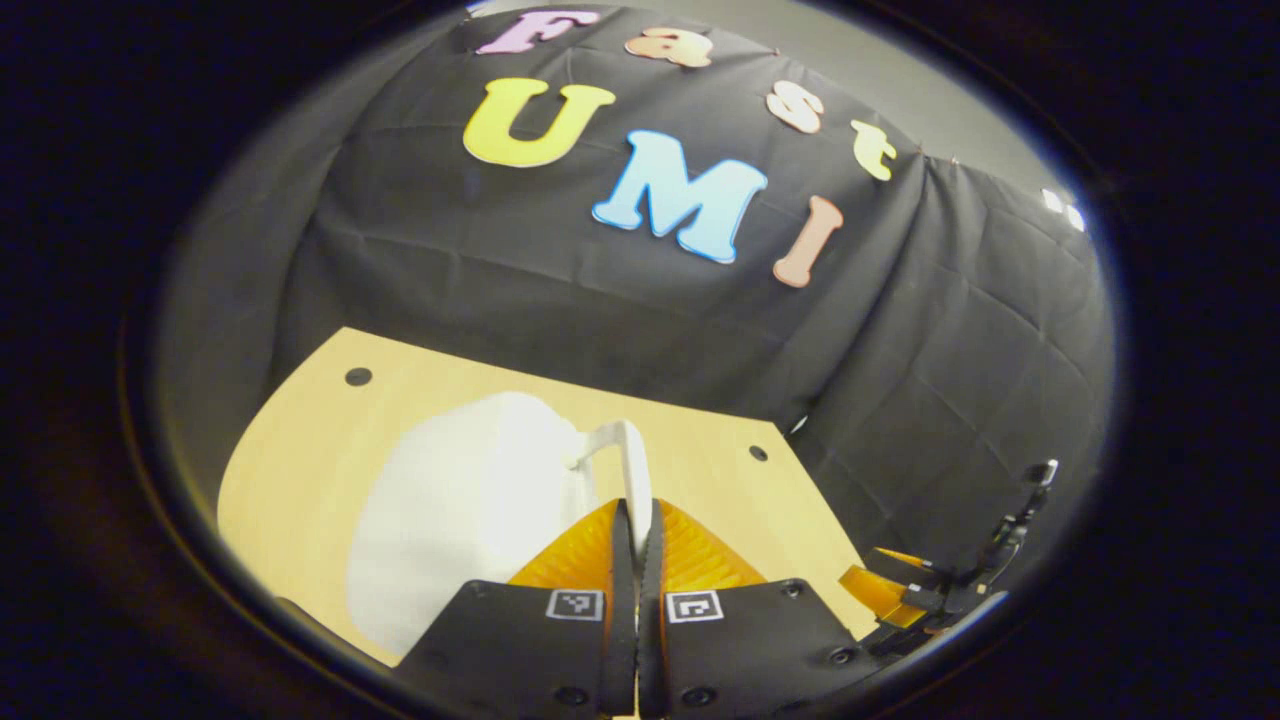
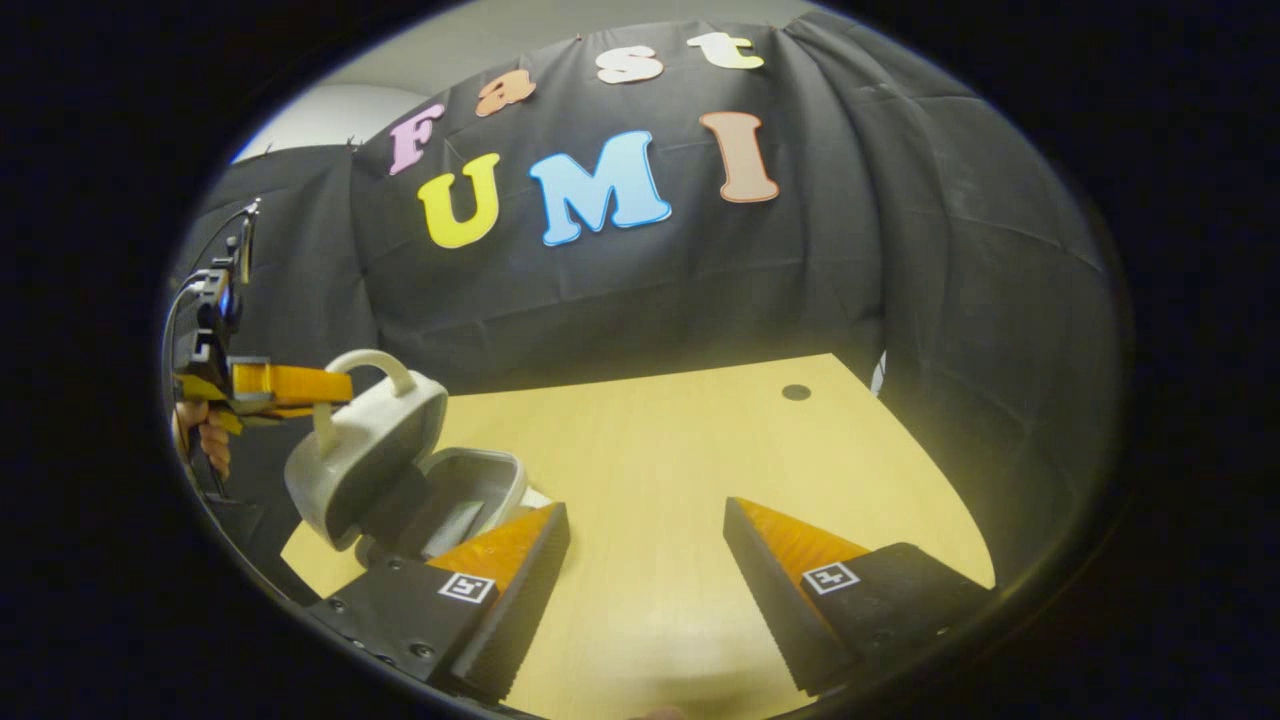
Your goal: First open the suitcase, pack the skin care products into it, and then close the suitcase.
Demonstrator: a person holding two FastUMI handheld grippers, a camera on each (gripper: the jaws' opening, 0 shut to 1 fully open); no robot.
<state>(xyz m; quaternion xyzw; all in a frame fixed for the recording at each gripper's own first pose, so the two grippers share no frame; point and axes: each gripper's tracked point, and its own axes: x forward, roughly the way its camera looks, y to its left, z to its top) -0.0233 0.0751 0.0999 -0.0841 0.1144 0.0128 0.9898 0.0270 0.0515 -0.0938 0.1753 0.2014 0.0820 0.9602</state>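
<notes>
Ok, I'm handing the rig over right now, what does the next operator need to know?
Left gripper: shut on the suitcase handle, holding the lid tilted up.
Right gripper: open, holding nothing, over the wooden table.
Suitcase: small and white, at the table's edge, lid raised off the base, so it is partly open.
Skin care products: I can't make any out for certain; something pale lies in the base, too unclear to name.
Left to do: open the lid fully, pack the products, close the suitcase.
</notes>
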